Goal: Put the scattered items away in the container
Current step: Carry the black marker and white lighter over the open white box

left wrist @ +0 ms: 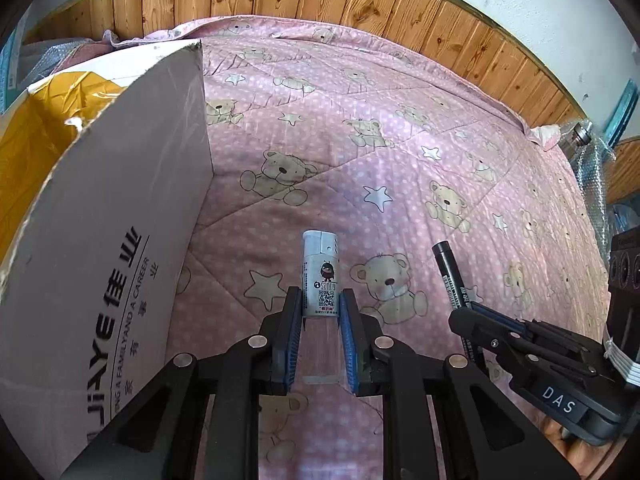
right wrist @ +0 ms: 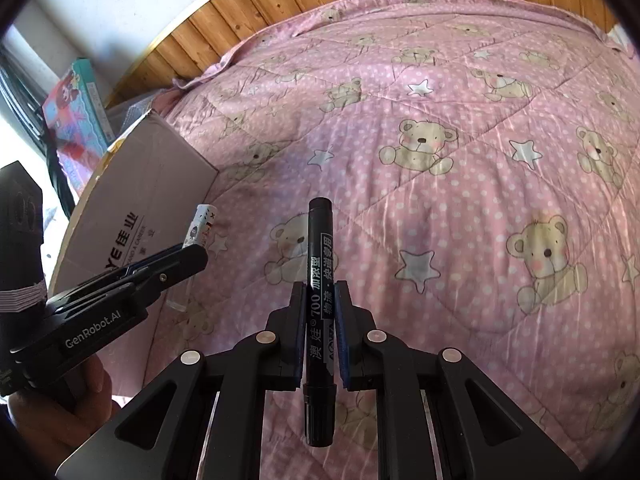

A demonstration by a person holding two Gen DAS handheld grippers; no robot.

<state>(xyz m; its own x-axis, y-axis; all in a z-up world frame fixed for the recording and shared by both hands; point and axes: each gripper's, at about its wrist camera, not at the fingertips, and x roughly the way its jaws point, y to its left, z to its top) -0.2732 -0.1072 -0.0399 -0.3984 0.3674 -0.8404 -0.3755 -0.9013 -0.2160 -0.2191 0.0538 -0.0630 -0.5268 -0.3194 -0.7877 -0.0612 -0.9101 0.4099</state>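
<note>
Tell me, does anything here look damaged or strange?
Yes. The cardboard box has a torn, ragged top edge. Otherwise both grips look tidy: the left gripper holds the lighter, the right gripper the marker.

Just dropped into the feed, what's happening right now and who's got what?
A person is tidying items off a pink bear-print quilt with two hand-held grippers. The left gripper is clamped on a small white lighter with a cartoon sticker. The right gripper is clamped on a black marker pen with white lettering. Both items are held above the quilt. The open cardboard box stands just left of the left gripper; neither item is in it yet.
</note>
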